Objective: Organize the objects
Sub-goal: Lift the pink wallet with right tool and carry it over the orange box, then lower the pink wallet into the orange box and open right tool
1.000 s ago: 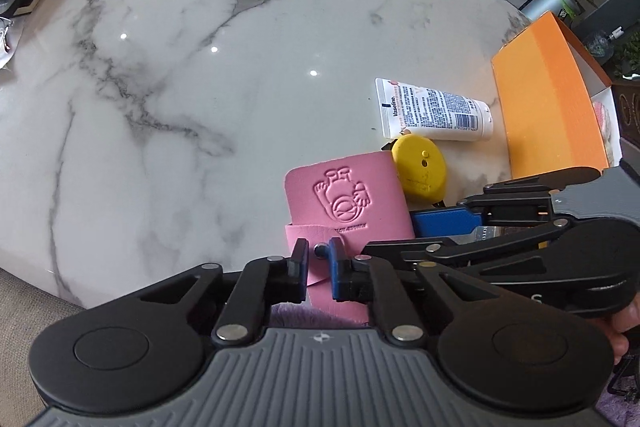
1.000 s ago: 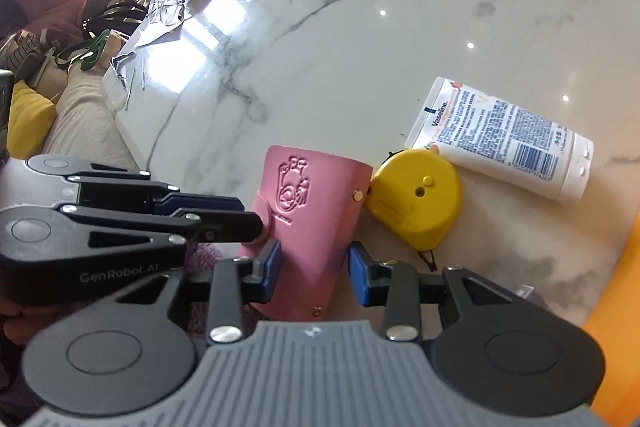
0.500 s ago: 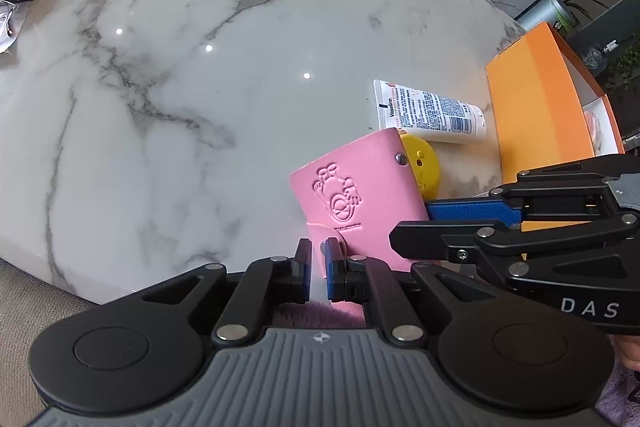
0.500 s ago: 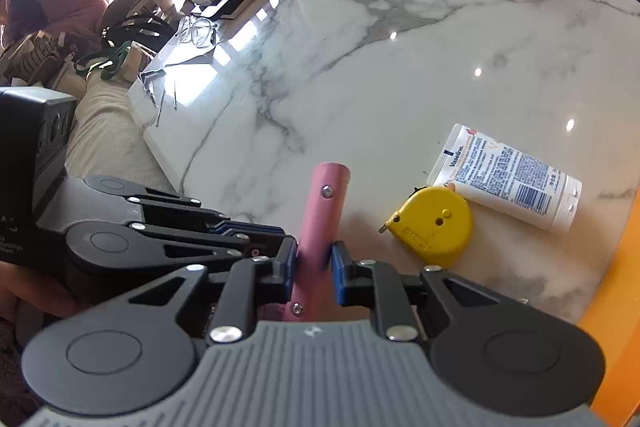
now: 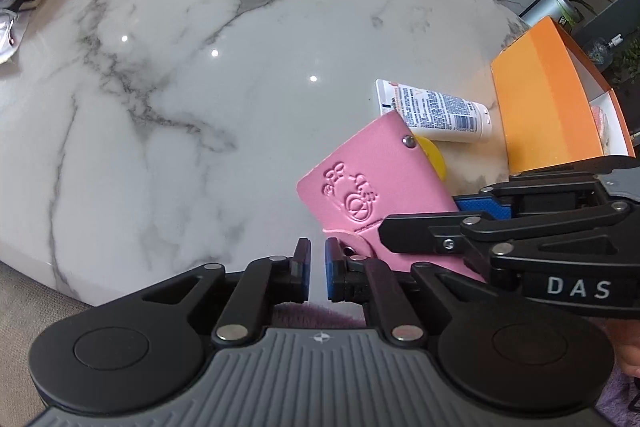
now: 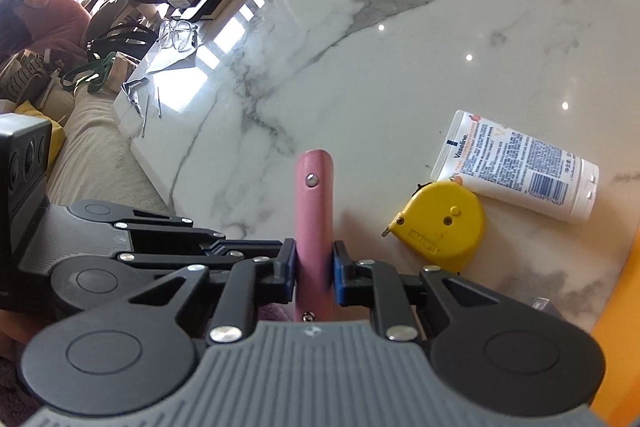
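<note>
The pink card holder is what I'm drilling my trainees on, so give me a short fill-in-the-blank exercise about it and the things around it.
1. The right gripper is shut on the pink ____.
2. The left gripper holds ____.
3. The yellow tape measure touches the white ____, which lies on the marble table.
4. The open box is ____ in colour.

Missing words: card holder; nothing; tube; orange

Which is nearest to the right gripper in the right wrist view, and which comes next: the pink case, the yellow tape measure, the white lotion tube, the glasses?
1. Pink case: clamped in the right gripper.
2. Yellow tape measure: on the marble, just right.
3. White lotion tube: touching the tape's far side.
4. Glasses: far left edge.
</note>
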